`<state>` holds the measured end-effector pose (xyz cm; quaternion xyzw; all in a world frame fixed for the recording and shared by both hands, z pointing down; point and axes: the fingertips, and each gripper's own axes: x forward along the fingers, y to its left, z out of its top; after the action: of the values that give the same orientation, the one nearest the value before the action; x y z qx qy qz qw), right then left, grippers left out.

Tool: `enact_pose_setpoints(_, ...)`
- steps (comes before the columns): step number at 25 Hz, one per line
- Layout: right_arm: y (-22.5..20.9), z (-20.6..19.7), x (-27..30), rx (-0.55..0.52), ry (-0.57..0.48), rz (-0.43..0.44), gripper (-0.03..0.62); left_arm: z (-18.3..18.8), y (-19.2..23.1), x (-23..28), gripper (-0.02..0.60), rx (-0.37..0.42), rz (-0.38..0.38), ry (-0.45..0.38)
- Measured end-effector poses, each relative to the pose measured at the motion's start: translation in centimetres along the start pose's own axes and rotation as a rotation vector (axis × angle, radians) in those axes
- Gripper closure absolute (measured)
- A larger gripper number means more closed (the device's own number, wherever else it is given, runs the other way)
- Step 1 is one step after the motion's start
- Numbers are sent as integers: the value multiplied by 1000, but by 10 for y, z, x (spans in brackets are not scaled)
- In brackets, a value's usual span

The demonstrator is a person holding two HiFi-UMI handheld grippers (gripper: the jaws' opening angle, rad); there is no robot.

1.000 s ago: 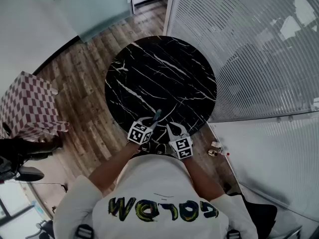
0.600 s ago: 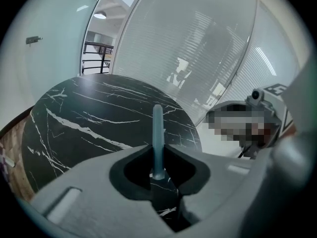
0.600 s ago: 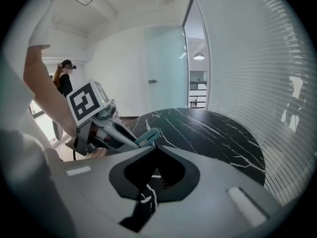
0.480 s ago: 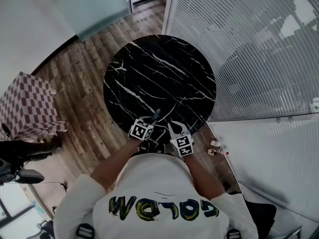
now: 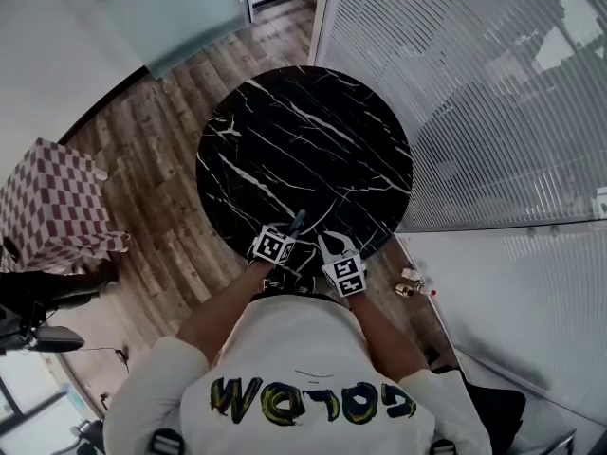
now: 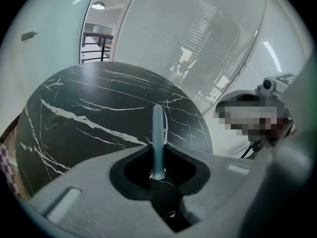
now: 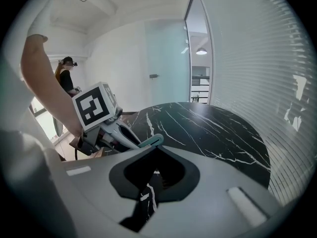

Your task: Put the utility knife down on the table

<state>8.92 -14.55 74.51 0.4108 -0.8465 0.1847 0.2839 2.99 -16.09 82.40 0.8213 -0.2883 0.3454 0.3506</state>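
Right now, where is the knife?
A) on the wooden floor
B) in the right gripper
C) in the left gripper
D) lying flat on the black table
C: the left gripper is closed on the utility knife, which sticks out over the table, while the right gripper holds nothing.

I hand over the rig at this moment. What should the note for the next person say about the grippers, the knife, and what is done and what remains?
Left hand-held gripper: shut on the utility knife, which sticks out forward past the jaws, over the near edge of the black marble table.
Right hand-held gripper: shut with nothing between the jaws, close beside the left one.
Done: the knife is gripped and held at the table.
Left: the knife is not yet lying on the table. Lower it, open the jaws, draw back.
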Motion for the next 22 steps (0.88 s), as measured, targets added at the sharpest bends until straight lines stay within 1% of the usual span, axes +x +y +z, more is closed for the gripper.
enact_pose_setpoints(4,-1,-4,7,-9,5,8,592,-4,5,5,508,8,12,16)
enact_pose_setpoints(9,-3,-15,10,-5,25,7,592,-9,3,15,508,9,0,29)
enact_pose_setpoints(13,-3,-15,10,-5,27,11,592,-13,7,19,508,6,14,52)
enact_pose_setpoints(18,-3,-18,10,2,44,12,592,-18,10,26,508,9,-5,70)
enact_pose_setpoints(22,-4,-21,9,8,51,12,592,-23,12,25,506,20,4,94)
